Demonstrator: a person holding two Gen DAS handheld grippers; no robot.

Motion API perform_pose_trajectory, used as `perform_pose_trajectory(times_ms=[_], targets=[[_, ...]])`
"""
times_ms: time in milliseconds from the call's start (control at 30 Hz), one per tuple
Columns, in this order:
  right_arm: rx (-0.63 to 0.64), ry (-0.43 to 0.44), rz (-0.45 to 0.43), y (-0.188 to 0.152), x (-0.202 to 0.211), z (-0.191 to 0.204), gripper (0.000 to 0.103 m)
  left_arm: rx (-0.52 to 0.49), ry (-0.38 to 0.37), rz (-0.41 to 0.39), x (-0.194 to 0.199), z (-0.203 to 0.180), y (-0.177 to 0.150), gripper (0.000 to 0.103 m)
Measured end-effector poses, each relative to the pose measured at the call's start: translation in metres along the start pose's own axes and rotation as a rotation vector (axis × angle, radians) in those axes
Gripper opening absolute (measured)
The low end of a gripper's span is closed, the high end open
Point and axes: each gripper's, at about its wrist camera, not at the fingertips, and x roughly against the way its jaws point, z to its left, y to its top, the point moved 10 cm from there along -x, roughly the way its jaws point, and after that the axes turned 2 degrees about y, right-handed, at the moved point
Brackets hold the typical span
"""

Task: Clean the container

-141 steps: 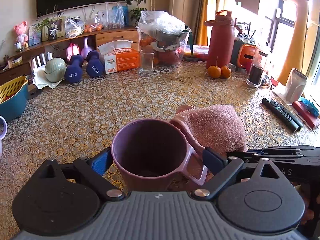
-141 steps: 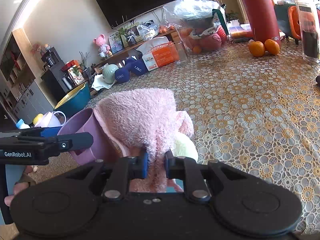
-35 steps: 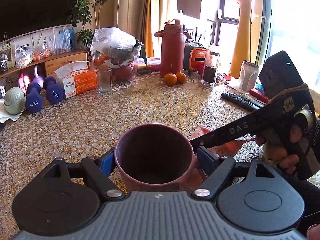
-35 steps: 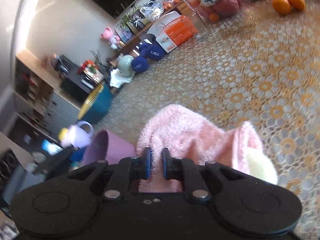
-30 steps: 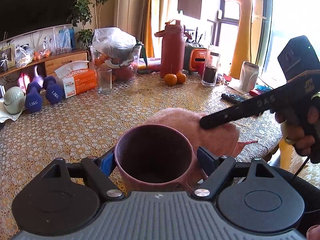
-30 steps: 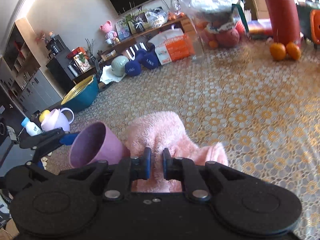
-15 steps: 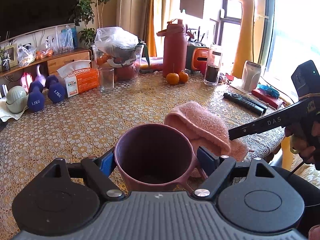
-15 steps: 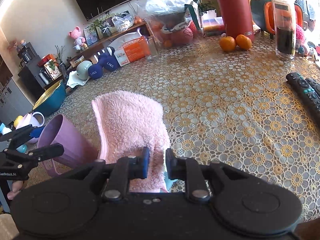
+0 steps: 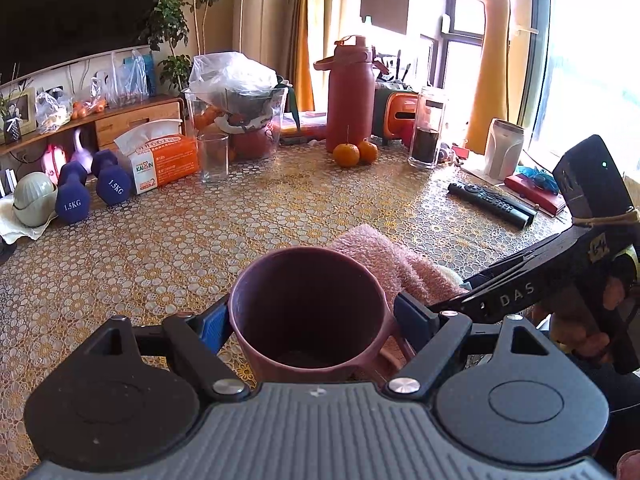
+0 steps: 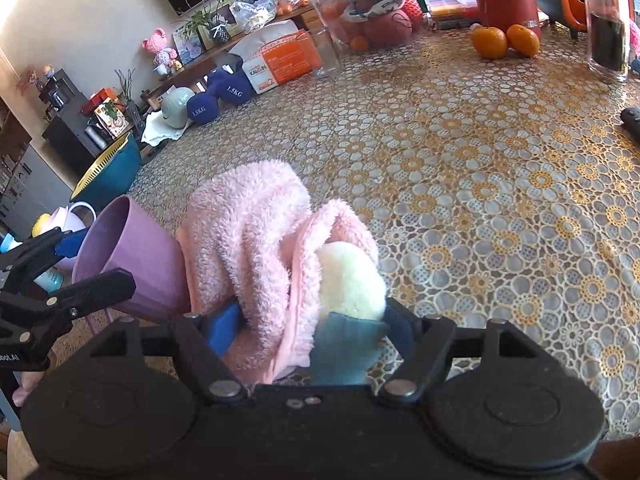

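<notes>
A purple cup [image 9: 308, 312] with a side handle sits between the blue pads of my left gripper [image 9: 312, 316], which is shut on it, mouth toward the camera. The cup looks empty inside. A pink fluffy towel [image 9: 384, 252] lies bunched on the table just right of the cup. In the right wrist view the towel [image 10: 256, 232] touches the cup [image 10: 132, 264] and shows a cream patch. My right gripper [image 10: 312, 328] is open, its fingers spread on either side of the towel's near end. A hand holds the right gripper [image 9: 520, 284] low at the table edge.
The lace-patterned table [image 9: 200, 240] carries a black remote [image 9: 490, 204], two oranges [image 9: 354, 154], a red bottle [image 9: 350, 92], a glass [image 9: 214, 156], a tissue box [image 9: 164, 156] and blue dumbbells [image 9: 92, 192]. A teal basket [image 10: 108, 176] stands at the left edge.
My right gripper's fingers have spread apart and let go of the towel, which now lies bunched beside the cup. The left gripper still holds the cup in the same place.
</notes>
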Motion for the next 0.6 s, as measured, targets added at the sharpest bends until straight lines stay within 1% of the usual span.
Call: perform_pose_trajectory(times_ms=[67,133,167,233,300,367,400,433,533,600], targets=[[0.048,-0.037,-0.014,0.001,-0.004,0.009,0.076,0.001,0.001,0.0,0.0,0.0,0.0,0.084],[0.08,-0.047,-0.019,0.001,-0.007,0.017,0.075,0.002,0.001,0.001,-0.001,0.0,0.0,0.084],[0.104,-0.059,-0.022,0.0,-0.008,0.02,0.072,0.002,0.001,0.001,-0.001,0.0,0.0,0.084],[0.153,-0.1,-0.04,-0.001,-0.008,0.024,0.067,0.003,0.0,0.001,-0.001,0.0,0.0,0.084],[0.164,-0.11,-0.063,0.001,-0.004,0.025,0.054,0.003,0.0,0.0,-0.001,0.0,0.0,0.084],[0.13,-0.094,-0.094,0.008,0.005,0.022,0.045,0.003,0.001,-0.001,-0.001,0.0,0.0,0.084],[0.114,-0.084,-0.116,0.014,0.011,0.02,0.042,0.002,0.001,-0.001,-0.001,0.0,0.0,0.084],[0.106,-0.068,-0.137,0.021,0.017,0.02,0.041,0.001,0.001,-0.001,-0.001,0.0,0.0,0.084],[0.081,0.03,-0.188,0.042,0.037,0.024,0.04,-0.006,0.0,-0.007,0.001,0.0,-0.001,0.084],[0.067,0.105,-0.191,0.054,0.043,0.029,0.04,-0.007,0.001,-0.01,0.001,0.0,-0.001,0.084]])
